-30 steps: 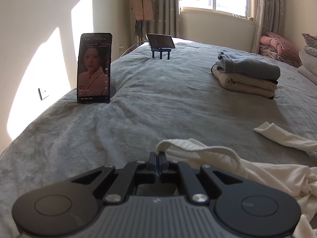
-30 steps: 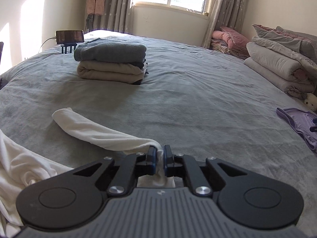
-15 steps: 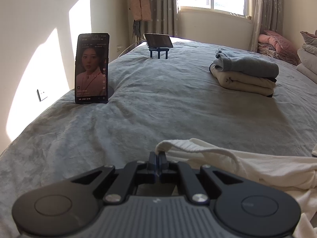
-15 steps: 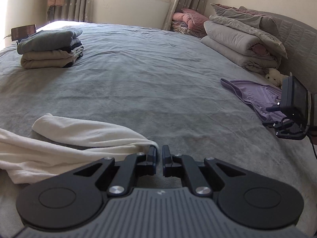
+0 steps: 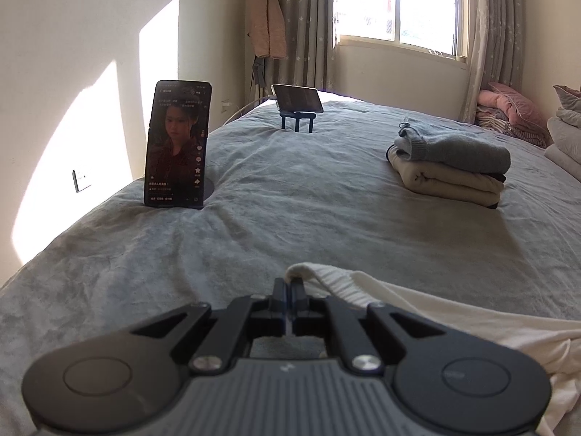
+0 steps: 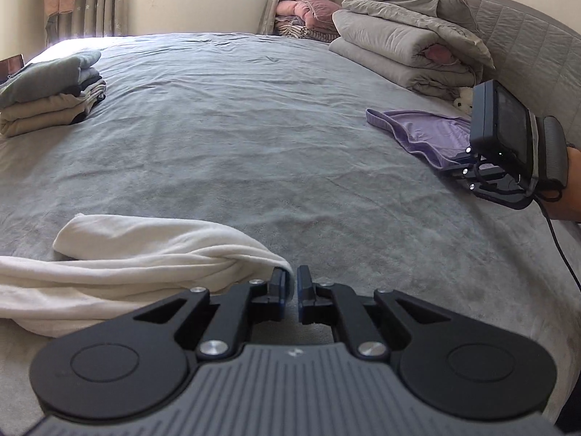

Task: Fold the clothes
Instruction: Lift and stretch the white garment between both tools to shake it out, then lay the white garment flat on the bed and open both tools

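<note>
Both cameras sit low and close over the grey bed (image 5: 326, 218), each looking forward and slightly down along its own fingers. The left view faces the window (image 5: 395, 0) and left wall; the right view faces more toward the headboard (image 6: 526, 36). Both share the folded pile (image 5: 450, 167) (image 6: 47, 98).

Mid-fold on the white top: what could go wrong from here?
1. The right gripper seems to pinch only the very sleeve tip of the white top, so it may slip free.
2. The sleeve looks twisted near that pinch, so folding now could set creases.
3. The left gripper holds just the ribbed edge; a hard pull might stretch it.
</note>
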`<state>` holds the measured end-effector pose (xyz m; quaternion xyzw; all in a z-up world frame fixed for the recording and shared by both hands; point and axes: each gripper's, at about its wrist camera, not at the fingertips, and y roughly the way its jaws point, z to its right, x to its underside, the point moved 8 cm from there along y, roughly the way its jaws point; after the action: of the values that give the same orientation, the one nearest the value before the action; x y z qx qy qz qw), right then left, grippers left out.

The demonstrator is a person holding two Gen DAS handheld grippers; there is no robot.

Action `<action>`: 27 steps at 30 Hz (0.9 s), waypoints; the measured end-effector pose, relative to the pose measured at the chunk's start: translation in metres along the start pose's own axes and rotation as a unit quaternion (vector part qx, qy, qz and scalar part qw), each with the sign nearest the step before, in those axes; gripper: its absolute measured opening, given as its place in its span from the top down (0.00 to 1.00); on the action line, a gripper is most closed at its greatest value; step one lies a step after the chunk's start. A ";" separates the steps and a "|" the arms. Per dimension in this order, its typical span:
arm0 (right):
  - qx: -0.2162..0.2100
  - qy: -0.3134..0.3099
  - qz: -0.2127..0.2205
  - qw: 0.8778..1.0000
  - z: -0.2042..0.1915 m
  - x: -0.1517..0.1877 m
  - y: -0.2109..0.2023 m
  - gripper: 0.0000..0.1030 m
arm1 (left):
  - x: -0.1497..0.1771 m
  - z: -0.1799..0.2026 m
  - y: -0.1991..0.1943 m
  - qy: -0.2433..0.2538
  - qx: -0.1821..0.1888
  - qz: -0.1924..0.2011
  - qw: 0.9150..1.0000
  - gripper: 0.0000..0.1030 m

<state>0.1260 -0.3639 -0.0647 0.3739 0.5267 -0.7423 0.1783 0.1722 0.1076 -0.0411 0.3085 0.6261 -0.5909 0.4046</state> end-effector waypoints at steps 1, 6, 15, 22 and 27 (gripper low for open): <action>-0.011 -0.004 -0.001 1.000 -0.003 0.000 -0.002 0.85 | -0.003 0.001 -0.002 0.001 0.003 0.009 1.000 0.98; -0.060 -0.028 0.012 0.998 -0.026 0.000 -0.021 0.83 | -0.008 0.007 0.002 0.000 0.005 0.014 1.000 0.98; -0.233 -0.120 0.026 0.965 -0.117 0.004 -0.047 0.81 | -0.012 0.006 0.010 -0.022 0.009 0.010 1.000 0.98; -0.259 -0.168 0.036 0.951 -0.157 0.006 -0.044 0.77 | -0.011 0.002 0.017 -0.032 0.018 0.003 0.999 0.98; -0.266 -0.188 0.044 0.945 -0.173 0.007 -0.036 1.00 | -0.011 0.002 0.028 -0.039 0.032 -0.005 0.999 0.98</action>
<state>0.1610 -0.1904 -0.0752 0.1900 0.6445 -0.6236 0.3995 0.2016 0.1101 -0.0452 0.2950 0.5923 -0.6239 0.4158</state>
